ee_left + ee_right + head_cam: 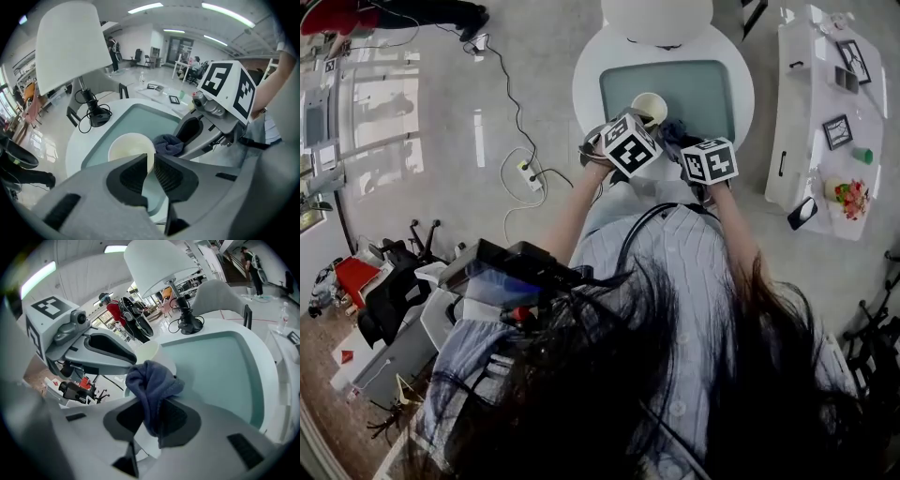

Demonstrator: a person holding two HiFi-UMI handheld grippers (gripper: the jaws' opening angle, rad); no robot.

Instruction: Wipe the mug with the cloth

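Note:
A cream mug (127, 146) stands on the teal mat (136, 119) of a round white table (591, 66). My left gripper (151, 161) is shut on the mug's near rim, one jaw inside and one outside. A dark blue cloth (151, 383) hangs bunched between the jaws of my right gripper (151, 412), which is shut on it. The cloth (168, 144) sits right beside the mug's (148, 352) rim, touching or almost touching it. In the head view both marker cubes hover over the table's near edge, with the mug (650, 107) just beyond the left gripper (643, 122) and the right gripper (680, 139) next to it.
A lamp with a white shade (70, 44) and black base (95, 115) stands on the table's far side, with its cable coiled by the base. A white counter (825, 112) with picture frames lies to the right. A power strip (528, 174) and cables lie on the floor to the left.

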